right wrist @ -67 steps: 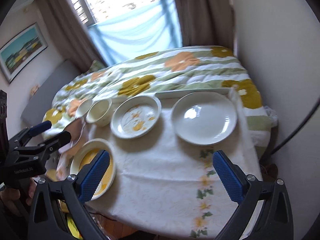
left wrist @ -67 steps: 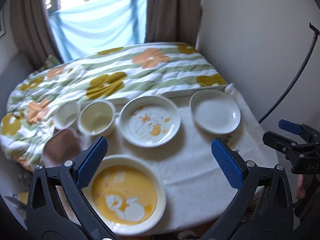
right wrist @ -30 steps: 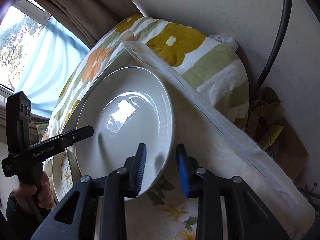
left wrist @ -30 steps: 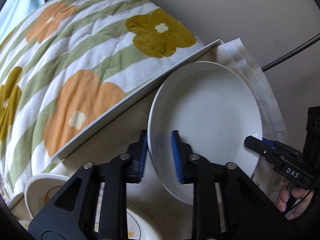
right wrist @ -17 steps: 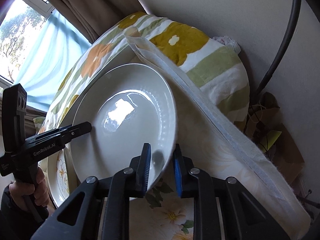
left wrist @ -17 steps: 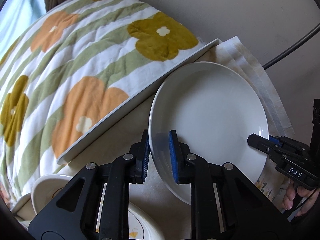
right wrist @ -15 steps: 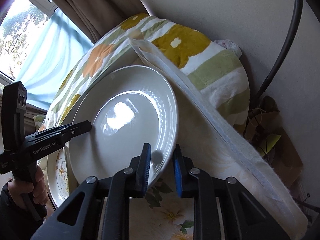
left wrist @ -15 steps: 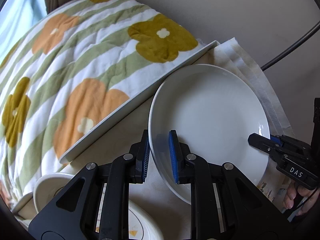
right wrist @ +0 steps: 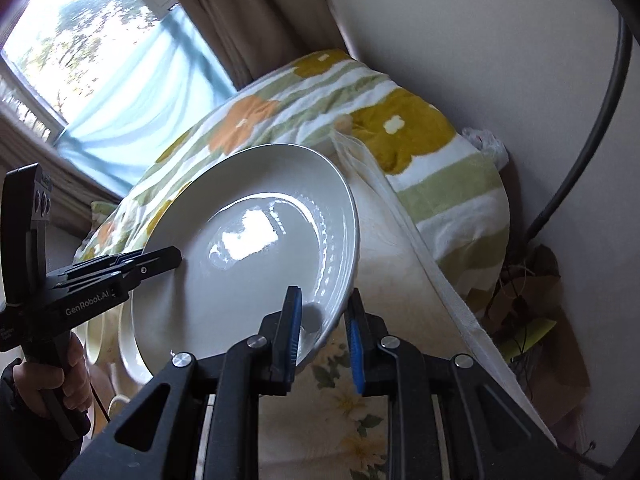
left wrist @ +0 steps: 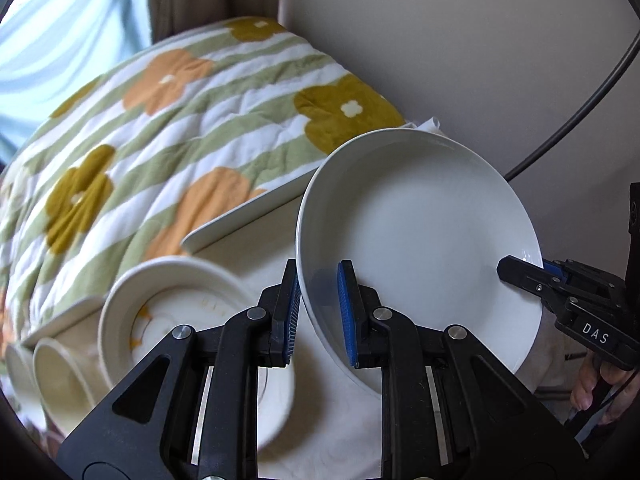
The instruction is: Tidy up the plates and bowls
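**White plate lifted off the cloth, held at both edges**

While half a second ago the white plate (left wrist: pixel 420 232) lay close to the tablecloth, it now sits higher and more steeply tilted in both views, its far rim raised toward the wall and the floral quilt (left wrist: pixel 168 128). The left gripper (left wrist: pixel 318 312) is clamped on the plate's left rim, one blue pad under the rim and the other pressed on the inner face, as it was before. The right gripper (right wrist: pixel 322 328) pinches the opposite rim between its blue pads (right wrist: pixel 295 326); its grip looks unchanged from the earlier frames. In the left wrist view the right gripper's black tip shows at the plate's right edge, and in the right wrist view the left gripper reaches onto the plate from the left, a hand (right wrist: pixel 56 376) wrapped round its handle.

More of the table has come into sight below the plate than a moment ago — the patterned plate (left wrist: pixel 176 320) with orange marks now shows most of its rim, left of the white plate and lower, and a cream bowl (left wrist: pixel 60 384) sits beside it at the left edge. In the right wrist view the patterned plate's pale rim peeks out under the white plate's lower left side. The flowered tablecloth (right wrist: pixel 352 420) lies beneath the right gripper — whether the plate's lowest edge touches it cannot be told.
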Tool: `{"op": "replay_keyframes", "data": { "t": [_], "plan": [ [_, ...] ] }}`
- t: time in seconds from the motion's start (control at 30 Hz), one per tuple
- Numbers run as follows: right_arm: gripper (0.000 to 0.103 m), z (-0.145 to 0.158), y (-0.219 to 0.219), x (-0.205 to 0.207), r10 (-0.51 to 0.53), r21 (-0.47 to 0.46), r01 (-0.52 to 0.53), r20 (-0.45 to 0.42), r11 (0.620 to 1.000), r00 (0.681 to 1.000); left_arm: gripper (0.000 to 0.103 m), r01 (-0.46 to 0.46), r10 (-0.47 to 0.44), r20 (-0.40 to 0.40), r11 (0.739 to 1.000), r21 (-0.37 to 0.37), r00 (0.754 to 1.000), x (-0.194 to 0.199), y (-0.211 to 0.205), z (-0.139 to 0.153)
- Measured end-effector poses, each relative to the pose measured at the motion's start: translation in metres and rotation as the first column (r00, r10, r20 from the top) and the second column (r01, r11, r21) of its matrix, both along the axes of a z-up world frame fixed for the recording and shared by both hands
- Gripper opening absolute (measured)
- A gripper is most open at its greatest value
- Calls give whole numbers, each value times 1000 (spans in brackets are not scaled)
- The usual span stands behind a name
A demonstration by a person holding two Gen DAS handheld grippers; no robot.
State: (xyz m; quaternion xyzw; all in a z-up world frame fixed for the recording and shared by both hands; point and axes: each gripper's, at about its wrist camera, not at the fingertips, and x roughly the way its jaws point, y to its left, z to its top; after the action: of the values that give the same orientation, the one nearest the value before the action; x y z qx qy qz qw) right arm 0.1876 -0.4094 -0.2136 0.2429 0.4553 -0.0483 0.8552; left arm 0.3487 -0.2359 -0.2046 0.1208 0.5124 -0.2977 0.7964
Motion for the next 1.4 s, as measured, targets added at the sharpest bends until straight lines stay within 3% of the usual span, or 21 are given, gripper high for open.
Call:
{"op": "replay_keyframes", "data": {
  "t": [0.27,0.6,0.83,1.07,1.4],
  "plan": [
    [20,35,34,-29,208,-26,-206,65,978,976,16,-216,217,52,976,-29,975,-82,65,38],
    [20,30,99,-54,473,-29,-472,57,881,879,16,-476,476,34,879,-14,879,-172,158,34],
    [20,8,155,-66,580,-14,-580,25,815,814,16,-569,569,-7,822,7,822,-213,217,10],
    [20,-22,198,-68,610,-22,-610,-32,792,792,16,-587,588,-65,809,33,806,-219,256,-26],
    [20,-41,232,-58,596,-39,-600,-80,799,799,16,-564,567,-89,824,58,819,-209,282,-54]
  ]
}}
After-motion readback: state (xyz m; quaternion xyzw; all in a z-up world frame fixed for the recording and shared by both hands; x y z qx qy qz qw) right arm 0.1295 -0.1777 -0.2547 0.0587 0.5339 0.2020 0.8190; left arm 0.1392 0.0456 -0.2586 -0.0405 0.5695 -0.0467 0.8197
